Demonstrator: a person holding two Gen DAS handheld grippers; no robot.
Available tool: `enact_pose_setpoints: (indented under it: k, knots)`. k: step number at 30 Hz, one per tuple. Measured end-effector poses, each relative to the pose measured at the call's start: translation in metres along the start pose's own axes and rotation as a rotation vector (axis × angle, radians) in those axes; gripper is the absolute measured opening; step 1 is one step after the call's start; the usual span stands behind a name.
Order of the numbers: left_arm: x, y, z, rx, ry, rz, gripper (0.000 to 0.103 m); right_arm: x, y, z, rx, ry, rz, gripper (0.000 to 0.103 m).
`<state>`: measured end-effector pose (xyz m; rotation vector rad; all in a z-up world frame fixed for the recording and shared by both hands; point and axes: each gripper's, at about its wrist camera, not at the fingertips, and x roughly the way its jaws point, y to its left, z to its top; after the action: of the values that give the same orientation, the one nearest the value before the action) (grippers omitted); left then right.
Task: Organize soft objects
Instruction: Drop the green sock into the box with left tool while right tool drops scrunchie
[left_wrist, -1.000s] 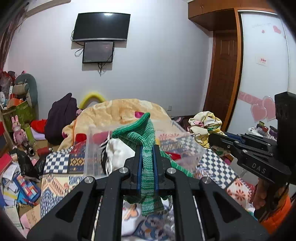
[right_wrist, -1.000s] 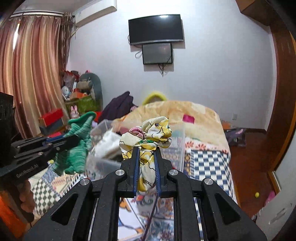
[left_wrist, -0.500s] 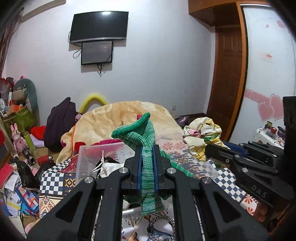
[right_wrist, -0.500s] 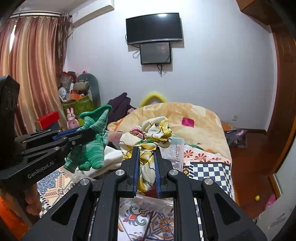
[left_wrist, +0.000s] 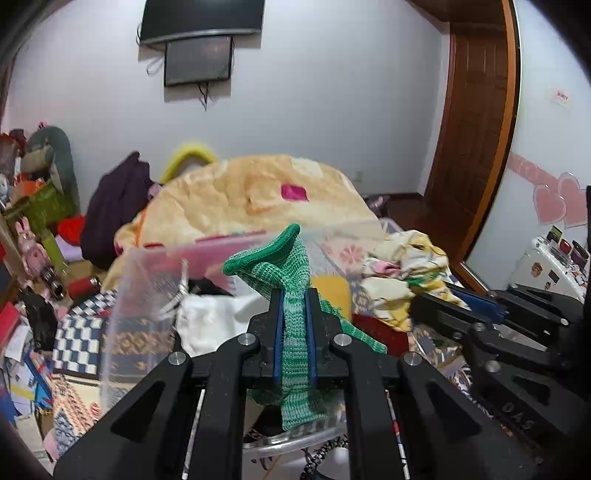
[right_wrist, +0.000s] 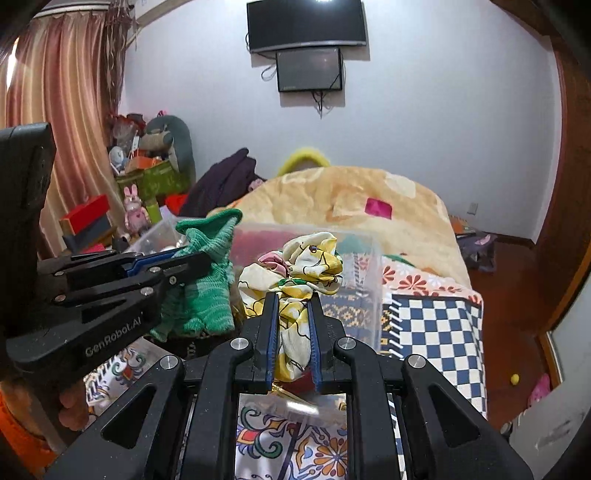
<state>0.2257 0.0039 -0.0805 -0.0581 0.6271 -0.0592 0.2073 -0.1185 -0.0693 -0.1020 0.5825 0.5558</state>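
Mid-task: left tool (left_wrist: 294, 332) pinches a green knit piece (left_wrist: 284, 266), right tool (right_wrist: 291, 332) pinches a yellow printed cloth (right_wrist: 306, 258); both hover at centre frame over the clear bin (left_wrist: 122, 295), neither yet dropped.

Green knit cloth (left_wrist: 291, 291); yellow-white printed cloth (right_wrist: 306, 273); blue-checked bedspread (right_wrist: 436, 332).

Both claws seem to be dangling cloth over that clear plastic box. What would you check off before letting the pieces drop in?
1. Left gripper shut on the green knitted cloth: ok.
2. Right gripper shut on the yellow patterned cloth: ok.
3. Clear plastic bin open, no lid in the way: ok.
4. Both cloths over the bin's opening: cannot tell, the rim is blurred.
5. Room left inside beside the white fabric: cannot tell.
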Motion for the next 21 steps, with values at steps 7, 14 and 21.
enact_pose_setpoints:
  k: [7, 14, 21]
  knots:
    - [0.008, -0.003, -0.007, 0.016, 0.025, 0.012, 0.010, 0.012, 0.000, -0.004, -0.016, 0.047, -0.007, 0.017]
    - [0.002, -0.003, -0.013, 0.021, 0.040, 0.012, 0.033, 0.011, 0.000, -0.005, -0.021, 0.067, -0.005, 0.027]
    - [-0.019, 0.003, -0.018, 0.009, 0.009, 0.012, 0.043, 0.003, 0.007, -0.005, -0.062, 0.044, -0.019, 0.048]
